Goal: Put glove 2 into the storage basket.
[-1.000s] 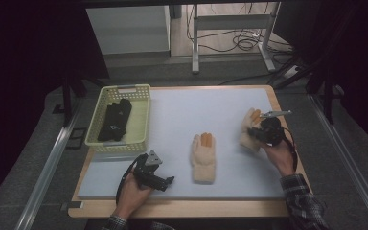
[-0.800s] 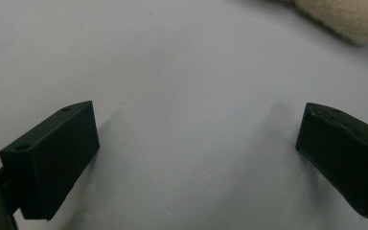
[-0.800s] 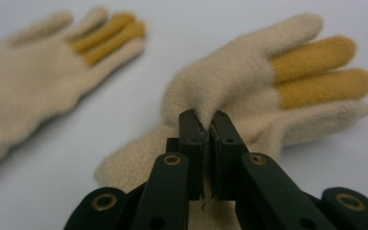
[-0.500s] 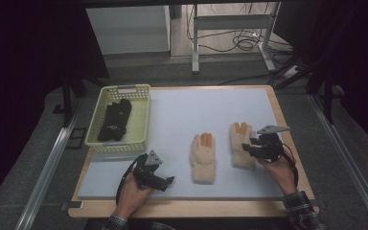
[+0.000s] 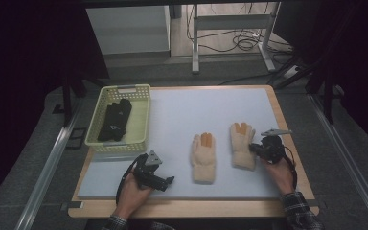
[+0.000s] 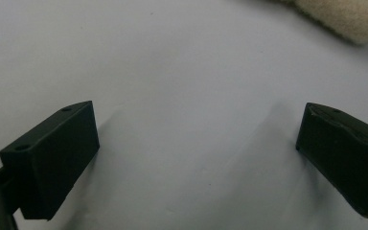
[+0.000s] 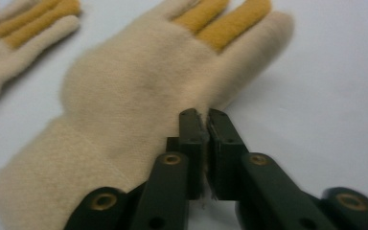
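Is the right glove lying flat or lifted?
Flat: the right glove lies spread on the mat, fingers forward, the right gripper pinching its edge.

no readable text, label, brand, number or sign appears anywhere.

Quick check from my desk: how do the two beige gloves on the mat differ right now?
The right glove lies nearer the right gripper, whose jaws have just closed on its edge; the left glove lies free, with no gripper touching it. The right glove sits farther up the mat, the left glove closer to the person. Both are beige with orange middle fingers, lying flat, fingers pointing away.
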{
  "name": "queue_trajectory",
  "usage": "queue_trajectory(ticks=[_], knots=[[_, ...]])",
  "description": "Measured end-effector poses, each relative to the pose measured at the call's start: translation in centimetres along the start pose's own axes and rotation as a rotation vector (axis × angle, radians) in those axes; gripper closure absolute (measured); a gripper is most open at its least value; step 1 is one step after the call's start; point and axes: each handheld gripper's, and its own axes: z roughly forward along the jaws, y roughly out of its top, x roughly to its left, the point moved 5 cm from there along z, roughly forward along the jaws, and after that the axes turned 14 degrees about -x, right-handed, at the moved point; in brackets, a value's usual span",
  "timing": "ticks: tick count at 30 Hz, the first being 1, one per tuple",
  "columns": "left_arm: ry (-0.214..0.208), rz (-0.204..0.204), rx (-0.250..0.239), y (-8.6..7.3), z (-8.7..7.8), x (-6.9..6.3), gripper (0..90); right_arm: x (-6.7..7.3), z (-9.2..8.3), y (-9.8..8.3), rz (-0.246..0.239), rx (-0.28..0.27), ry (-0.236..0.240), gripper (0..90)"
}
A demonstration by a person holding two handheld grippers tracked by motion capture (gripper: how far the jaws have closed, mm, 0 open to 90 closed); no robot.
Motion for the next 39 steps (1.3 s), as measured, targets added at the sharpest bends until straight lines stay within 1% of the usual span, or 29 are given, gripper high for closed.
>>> queue_trajectory(ticks=[2, 6, 9, 13, 15, 17, 20, 22, 25, 27, 29, 30, 31, 33, 35, 37, 39], knots=[[0.0, 0.0, 0.0, 0.0, 0.0, 0.0, 1.0, 0.2, -0.2, 0.3, -0.023, 0.013, -0.016, 86.3], [0.0, 0.0, 0.001, 0.0, 0.0, 0.0, 1.0, 0.2, -1.2, 1.4, -0.034, 0.0, -0.022, 86.3], [0.0, 0.0, 0.001, 0.0, 0.0, 0.0, 1.0, -0.2, -2.7, 2.8, -0.051, -0.018, -0.045, 86.4], [-0.001, 0.003, 0.003, 0.0, 0.0, 0.0, 1.0, -0.6, -4.4, 4.4, -0.065, -0.028, -0.071, 86.3], [-0.001, 0.002, 0.003, 0.0, 0.0, 0.0, 1.0, -0.3, -5.1, 5.1, -0.073, -0.033, -0.071, 86.3], [-0.001, 0.003, 0.003, 0.0, 0.0, 0.0, 1.0, 0.3, -5.4, 5.8, -0.078, -0.038, -0.053, 86.1], [-0.001, 0.003, 0.003, 0.0, 0.0, 0.0, 1.0, 1.8, -4.8, 6.4, -0.097, -0.036, -0.018, 85.5], [0.0, 0.002, 0.003, 0.0, 0.0, 0.0, 1.1, 3.2, -3.7, 6.5, -0.119, -0.024, 0.012, 85.0], [-0.001, 0.003, 0.004, 0.0, 0.0, 0.0, 1.0, 4.8, -2.0, 6.5, -0.137, -0.009, 0.053, 83.8], [-0.001, 0.004, 0.004, 0.0, 0.0, 0.0, 1.1, 5.9, -0.8, 6.6, -0.14, -0.003, 0.088, 80.4], [-0.001, 0.004, 0.004, 0.0, 0.0, 0.0, 1.1, 7.2, 0.1, 6.7, -0.142, 0.0, 0.121, 74.9], [-0.001, 0.004, 0.004, 0.0, 0.0, 0.0, 1.0, 7.8, 0.4, 6.8, -0.149, -0.003, 0.132, 72.0], [-0.001, 0.004, 0.003, 0.0, 0.0, 0.0, 1.0, 8.4, 0.7, 6.9, -0.165, -0.006, 0.138, 70.1], [-0.001, 0.007, 0.003, 0.0, 0.0, 0.1, 1.1, 9.0, 0.8, 7.3, -0.188, -0.016, 0.141, 68.8], [0.0, 0.007, 0.003, 0.0, 0.0, 0.1, 1.1, 9.0, 0.7, 7.4, -0.195, -0.019, 0.14, 68.0], [0.0, 0.004, 0.003, 0.0, 0.0, 0.0, 1.1, 8.6, 0.4, 7.3, -0.19, -0.019, 0.134, 67.6], [-0.001, 0.004, 0.003, 0.0, 0.0, 0.0, 1.1, 7.7, 0.1, 6.7, -0.178, -0.016, 0.126, 67.1]])
